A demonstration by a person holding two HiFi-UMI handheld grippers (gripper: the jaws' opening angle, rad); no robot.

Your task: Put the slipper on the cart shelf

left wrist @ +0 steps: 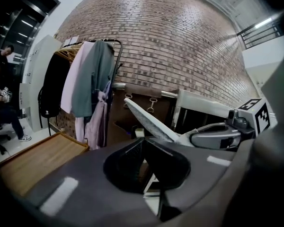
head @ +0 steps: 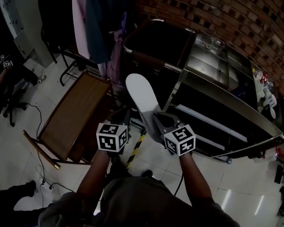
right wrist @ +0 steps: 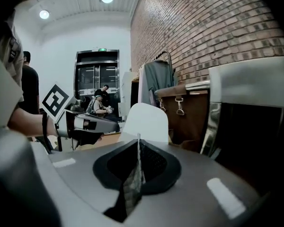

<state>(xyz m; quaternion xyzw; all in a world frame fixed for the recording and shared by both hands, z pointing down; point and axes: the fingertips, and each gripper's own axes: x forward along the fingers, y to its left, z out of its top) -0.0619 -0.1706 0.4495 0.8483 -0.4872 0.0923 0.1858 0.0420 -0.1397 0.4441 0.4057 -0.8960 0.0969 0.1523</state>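
- Right gripper view: right claw (right wrist: 138, 148) is closed on a thin edge of the slipper (right wrist: 146, 122). The rest of the white sole stands up just ahead of the claw tips.
- Head view: slipper (head: 142, 96) projects fwd from the right claw, held at one end only and clear of the floor. It is not yet on the cart (head: 227, 104).
- Left gripper view: left claw (left wrist: 143, 148) is closed w/ nothing betw. its jaws. It sits just left of the right claw and does not touch the slipper.
- Cart: metal frame w/ dark shelves, ahead & to the right of the right claw, near the slipper's free end but apart from it.
- Handling (judged): slipper looks light, thin and flat, prob. soft & bendy, not fragile. The textured underside should give fair friction.
- Grip pt (judged): an end pinch across the sole thickness is OK for carrying. The long free end may droop or swing, so a hold nearer mid-length would be steadier.
- Next step (judged): bring the free end over a shelf, lay it flat, then let go.
- Wooden panel (head: 73, 119): left of & below the left claw, not part of the task.
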